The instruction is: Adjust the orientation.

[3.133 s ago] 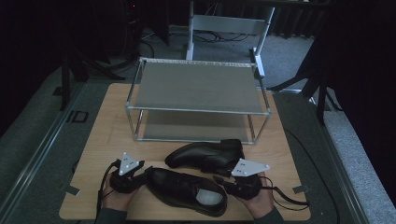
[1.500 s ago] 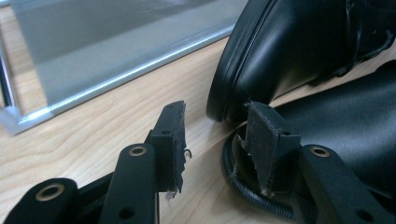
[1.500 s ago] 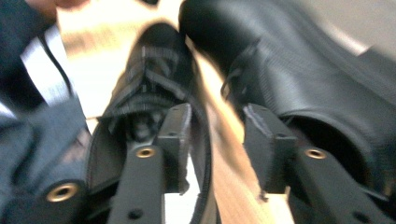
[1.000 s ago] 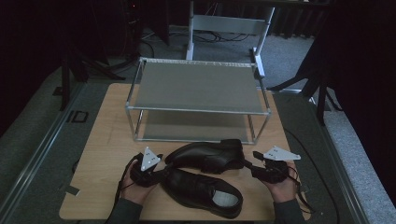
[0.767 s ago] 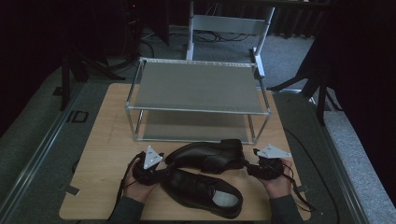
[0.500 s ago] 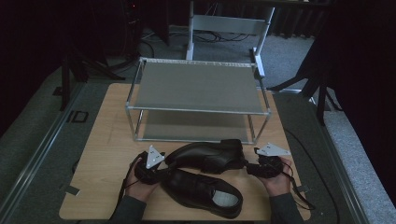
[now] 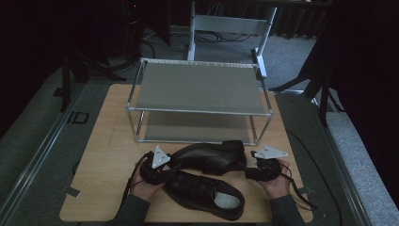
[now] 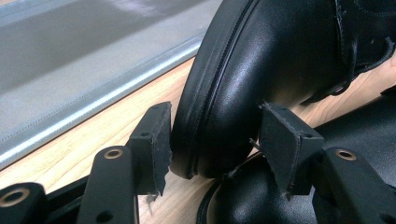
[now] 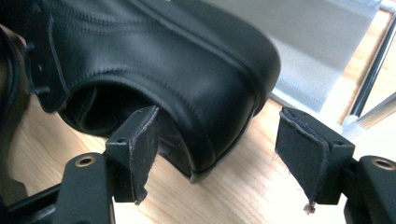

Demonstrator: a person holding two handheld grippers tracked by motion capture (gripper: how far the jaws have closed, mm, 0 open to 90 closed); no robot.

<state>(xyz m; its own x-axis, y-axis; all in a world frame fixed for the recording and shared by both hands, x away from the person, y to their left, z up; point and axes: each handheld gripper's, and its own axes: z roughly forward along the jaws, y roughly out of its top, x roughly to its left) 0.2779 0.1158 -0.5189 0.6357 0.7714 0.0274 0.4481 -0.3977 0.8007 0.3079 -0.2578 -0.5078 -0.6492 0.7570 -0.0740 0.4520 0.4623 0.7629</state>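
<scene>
Two black leather shoes lie on the wooden table (image 7: 106, 141) in front of a metal rack (image 7: 200, 87). The rear shoe (image 7: 209, 157) lies crosswise, toe to the left; the front shoe (image 7: 207, 193) lies just before it. My left gripper (image 7: 164, 168) is at the rear shoe's toe (image 8: 233, 79), and the left gripper (image 8: 215, 140) has both pads pressed against the toe's sides. My right gripper (image 7: 249, 172) is at the heel. The right gripper (image 9: 217, 149) stands open around the heel (image 9: 224, 107), with its left pad (image 9: 137, 147) at the shoe's opening and its right pad (image 9: 303, 154) apart from the leather.
The two-tier rack has grey shelves, with the lower shelf (image 7: 197, 127) just behind the rear shoe. A metal frame (image 7: 230, 23) stands on the floor beyond the table. Bare wood lies to the left of the rack.
Both hands have come up from beside the front shoe to the rear shoe's ends. Over the last second the right gripper slid left to the heel, and the left settled onto the toe.
</scene>
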